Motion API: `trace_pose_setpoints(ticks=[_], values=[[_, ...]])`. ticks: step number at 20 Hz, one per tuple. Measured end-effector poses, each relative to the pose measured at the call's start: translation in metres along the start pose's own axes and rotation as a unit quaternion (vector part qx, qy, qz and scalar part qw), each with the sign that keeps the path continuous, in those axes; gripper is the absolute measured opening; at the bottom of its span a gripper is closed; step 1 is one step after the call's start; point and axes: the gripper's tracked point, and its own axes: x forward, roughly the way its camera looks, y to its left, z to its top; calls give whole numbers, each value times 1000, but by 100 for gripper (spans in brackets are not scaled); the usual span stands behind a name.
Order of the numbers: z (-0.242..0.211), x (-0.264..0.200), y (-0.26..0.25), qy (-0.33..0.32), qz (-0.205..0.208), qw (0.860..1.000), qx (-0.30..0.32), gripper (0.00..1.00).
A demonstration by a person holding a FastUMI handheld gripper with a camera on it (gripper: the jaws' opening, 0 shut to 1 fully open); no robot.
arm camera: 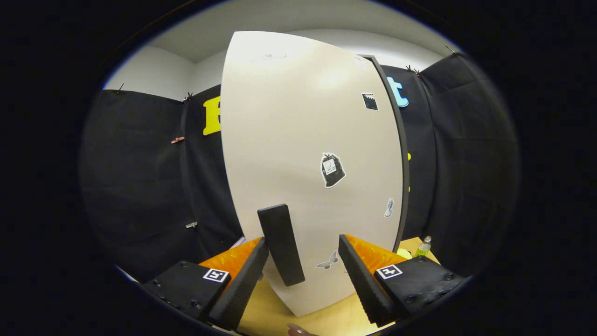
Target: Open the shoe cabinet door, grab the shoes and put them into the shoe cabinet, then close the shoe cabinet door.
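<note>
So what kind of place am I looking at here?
Probably a recording booth, not a home: black cloth walls, a stickered white shoe cabinet door on a wooden table, and the open gripper straddling its black handle.

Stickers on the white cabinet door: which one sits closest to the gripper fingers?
The pale butterfly sticker, low on the white cabinet door, between the open gripper fingers beside the black bar handle. The others sit higher.

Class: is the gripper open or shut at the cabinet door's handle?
Open: the gripper fingers stand apart, the black handle between them, unpressed, on the white door.
</note>
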Motion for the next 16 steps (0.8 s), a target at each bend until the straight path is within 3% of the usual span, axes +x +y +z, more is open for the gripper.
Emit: trace_pose_setpoints(ticks=[16], values=[[7, 9, 12, -11, -15, 1000, -18, 98]])
